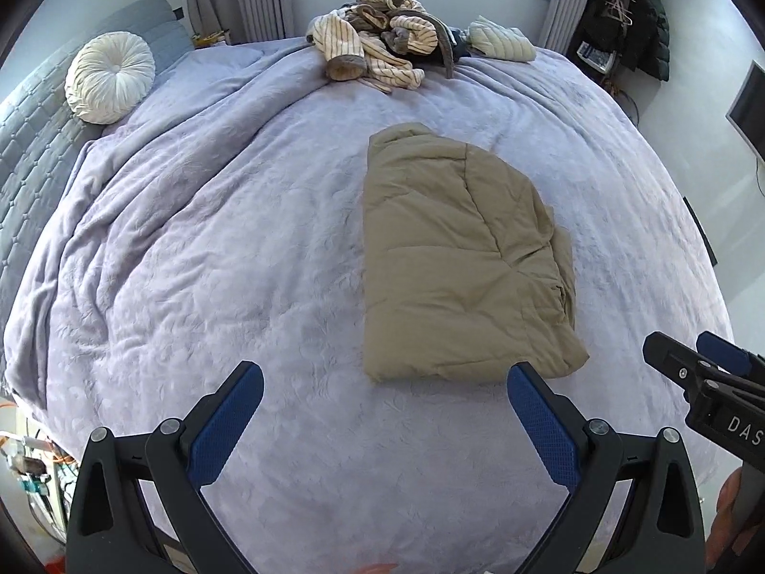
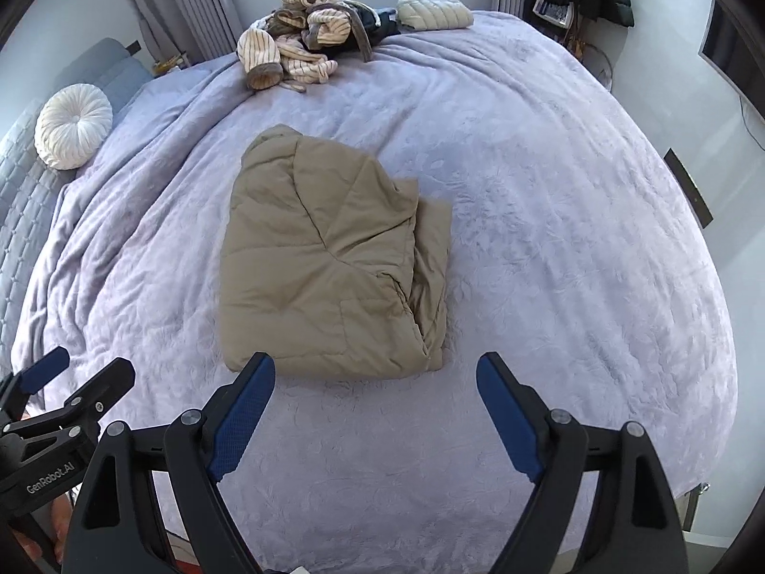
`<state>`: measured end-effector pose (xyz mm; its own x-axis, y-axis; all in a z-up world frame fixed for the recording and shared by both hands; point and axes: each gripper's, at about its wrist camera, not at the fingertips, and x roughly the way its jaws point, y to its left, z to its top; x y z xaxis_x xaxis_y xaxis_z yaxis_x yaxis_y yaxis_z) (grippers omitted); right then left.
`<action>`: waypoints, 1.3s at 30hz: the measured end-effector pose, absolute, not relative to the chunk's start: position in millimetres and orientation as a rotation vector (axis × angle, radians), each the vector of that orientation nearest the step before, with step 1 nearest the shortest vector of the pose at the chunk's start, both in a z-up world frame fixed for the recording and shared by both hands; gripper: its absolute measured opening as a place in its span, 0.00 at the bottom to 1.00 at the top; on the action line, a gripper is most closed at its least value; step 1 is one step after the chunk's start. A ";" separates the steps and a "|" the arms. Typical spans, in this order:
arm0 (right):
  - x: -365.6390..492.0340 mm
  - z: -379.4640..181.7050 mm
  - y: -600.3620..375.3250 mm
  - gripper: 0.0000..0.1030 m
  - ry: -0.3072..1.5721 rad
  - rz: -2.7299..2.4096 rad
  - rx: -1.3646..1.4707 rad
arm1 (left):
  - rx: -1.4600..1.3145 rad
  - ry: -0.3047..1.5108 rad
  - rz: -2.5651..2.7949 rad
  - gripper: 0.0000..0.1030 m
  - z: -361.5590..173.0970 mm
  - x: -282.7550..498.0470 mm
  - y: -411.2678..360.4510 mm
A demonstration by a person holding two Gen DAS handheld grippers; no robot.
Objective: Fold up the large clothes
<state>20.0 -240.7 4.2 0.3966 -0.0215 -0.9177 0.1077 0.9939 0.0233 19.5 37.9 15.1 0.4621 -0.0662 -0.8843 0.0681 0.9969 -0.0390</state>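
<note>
On the wide bed with the lilac plush blanket [image 1: 201, 248] lies the tan quilted puffer jacket [image 1: 454, 258], folded into a thick, roughly rectangular bundle with layered edges showing along its right side; seen from the right wrist camera the same jacket [image 2: 325, 258] sits flat on the blanket [image 2: 550, 220], near the middle of the bed

Just short of the jacket's near edge, the left gripper [image 1: 382, 392] hangs above the blanket with its blue-padded fingers spread wide, nothing between them and nothing touched. To the right of the jacket's near corner the right gripper [image 1: 698, 358] shows from the side in the left view; in its own view the right gripper [image 2: 375, 382] also has its fingers far apart and empty, its left pad in line with the jacket's near hem, though contact cannot be told. The left gripper [image 2: 71, 378] appears low and to the left of the jacket there

Beyond the jacket, at the far edge of the bed, a heap of cream striped clothes with grey trim [image 1: 377, 43] sits beside a folded cream quilted garment [image 1: 502, 40]. Far left of the jacket, a round white pleated cushion [image 1: 110, 77] leans on the grey quilted headboard [image 1: 28, 143]
</note>
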 end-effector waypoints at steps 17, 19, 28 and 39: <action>15.5 5.8 -239.3 0.86 1.172 -0.093 0.086 | 0.006 1.070 -0.072 0.99 21.9 18.1 42.4; 15.2 5.7 -239.1 0.86 1.172 -0.093 0.086 | 0.008 1.070 -0.072 0.99 21.8 18.1 42.2; 15.6 5.6 -239.2 0.86 1.173 -0.093 0.086 | 0.006 1.077 -0.072 0.99 21.3 19.6 42.7; 13.0 6.2 -237.8 0.86 1.173 -0.095 0.088 | 0.010 1.080 -0.077 0.99 19.9 22.3 43.8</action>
<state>13.0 -237.8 6.2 0.3840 -0.0286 -0.9229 0.1204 0.9925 0.0193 22.3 43.8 19.9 0.4690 -0.0577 -0.8813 0.0676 0.9973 -0.0293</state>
